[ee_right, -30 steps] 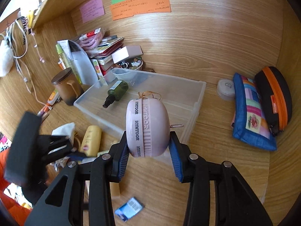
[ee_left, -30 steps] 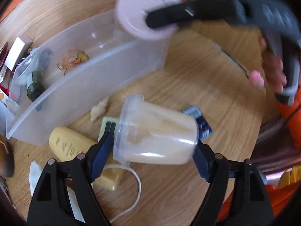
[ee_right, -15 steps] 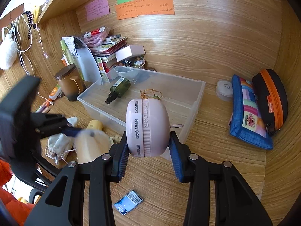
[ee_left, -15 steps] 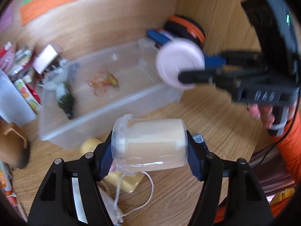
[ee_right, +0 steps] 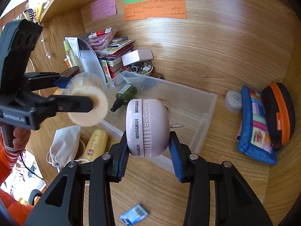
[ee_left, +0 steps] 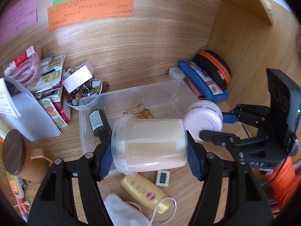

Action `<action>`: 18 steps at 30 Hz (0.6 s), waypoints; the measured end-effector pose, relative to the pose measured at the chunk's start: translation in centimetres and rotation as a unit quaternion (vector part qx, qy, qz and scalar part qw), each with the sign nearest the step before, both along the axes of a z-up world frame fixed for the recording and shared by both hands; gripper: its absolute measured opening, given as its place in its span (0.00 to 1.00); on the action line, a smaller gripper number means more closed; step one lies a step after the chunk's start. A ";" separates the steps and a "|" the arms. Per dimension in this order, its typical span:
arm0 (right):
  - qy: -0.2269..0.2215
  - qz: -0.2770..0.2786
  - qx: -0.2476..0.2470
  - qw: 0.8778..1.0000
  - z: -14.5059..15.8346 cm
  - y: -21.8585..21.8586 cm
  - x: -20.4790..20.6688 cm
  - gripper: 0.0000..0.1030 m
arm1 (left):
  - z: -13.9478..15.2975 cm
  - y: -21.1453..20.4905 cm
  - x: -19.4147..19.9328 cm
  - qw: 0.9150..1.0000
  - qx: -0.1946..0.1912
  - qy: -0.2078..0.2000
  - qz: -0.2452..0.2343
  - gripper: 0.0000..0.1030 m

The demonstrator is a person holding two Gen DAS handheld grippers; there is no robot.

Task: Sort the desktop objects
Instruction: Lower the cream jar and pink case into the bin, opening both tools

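Note:
My left gripper (ee_left: 149, 151) is shut on a clear plastic jar of beige powder (ee_left: 150, 144), held sideways above the desk at the near edge of the clear plastic bin (ee_left: 131, 94); the jar also shows in the right wrist view (ee_right: 88, 103). My right gripper (ee_right: 148, 146) is shut on a round pink HYTOOR device (ee_right: 146, 128), held over the bin's near right side (ee_right: 207, 120); it shows in the left wrist view (ee_left: 204, 120). A green bottle (ee_left: 98, 122) and a small trinket with orange cord (ee_left: 141, 112) lie in the bin.
On the desk lie a yellow tube (ee_left: 144, 194), a white cloth pouch (ee_right: 65, 145), a small tile (ee_left: 163, 177) and a blue packet (ee_right: 134, 216). A wood-lidded mug (ee_left: 17, 154) and a book pile (ee_right: 112, 50) stand left. Blue and black pouches (ee_right: 263, 122) lie right.
My left gripper has lifted the jar and tilted up to face the bin and back wall. My right gripper has held the pink device nearly still over the bin.

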State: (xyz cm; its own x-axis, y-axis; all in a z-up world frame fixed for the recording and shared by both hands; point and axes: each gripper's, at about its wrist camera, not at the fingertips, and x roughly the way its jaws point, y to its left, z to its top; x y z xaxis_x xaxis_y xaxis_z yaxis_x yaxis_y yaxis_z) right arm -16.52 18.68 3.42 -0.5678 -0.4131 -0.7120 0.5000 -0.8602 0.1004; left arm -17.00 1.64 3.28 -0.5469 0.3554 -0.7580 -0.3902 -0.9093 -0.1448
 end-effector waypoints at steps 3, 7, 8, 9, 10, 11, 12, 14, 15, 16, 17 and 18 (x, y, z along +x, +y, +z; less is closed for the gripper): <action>-0.008 -0.001 0.006 1.000 -0.4 -0.6 -1.7 0.36 | -0.9 0.1 -1.8 1.000 -0.005 -0.015 0.002 0.65; -0.020 -0.001 0.008 1.000 -1.0 -1.1 -3.6 0.36 | -2.2 0.4 -3.9 0.999 -0.013 -0.029 0.004 0.65; -0.023 -0.002 0.011 1.000 -1.2 -1.3 -4.2 0.36 | -2.5 0.5 -4.5 0.999 -0.012 -0.034 0.006 0.65; -0.027 -0.001 0.014 1.000 -1.5 -1.4 -4.8 0.36 | -2.9 0.6 -5.1 0.999 -0.013 -0.040 0.006 0.65; -0.031 0.000 0.016 0.999 -1.7 -1.5 -5.2 0.36 | -3.3 0.6 -5.7 0.999 -0.014 -0.044 0.008 0.65; -0.035 0.000 0.020 0.999 -2.0 -1.6 -5.7 0.36 | -3.5 0.7 -6.0 0.999 -0.015 -0.047 0.008 0.65; -0.039 0.000 0.025 0.999 -2.4 -1.7 -6.3 0.36 | -3.9 0.7 -6.6 0.998 -0.017 -0.052 0.009 0.65; -0.046 0.000 0.032 0.998 -3.0 -1.9 -7.1 0.36 | -4.5 0.7 -7.5 0.998 -0.018 -0.061 0.012 0.65; -0.050 -0.002 0.036 0.998 -3.3 -1.9 -7.5 0.36 | -4.8 0.7 -8.0 0.998 -0.018 -0.066 0.014 0.65; -0.054 -0.003 0.038 0.998 -3.6 -1.9 -7.9 0.36 | -5.0 0.7 -8.4 0.997 -0.019 -0.069 0.014 0.65; -0.057 -0.004 0.040 0.998 -3.8 -1.9 -8.3 0.36 | -5.2 0.7 -8.8 0.997 -0.021 -0.071 0.015 0.65; -0.061 -0.009 0.042 0.997 -4.1 -1.8 -8.8 0.36 | -5.4 0.8 -9.3 0.997 -0.024 -0.073 0.017 0.65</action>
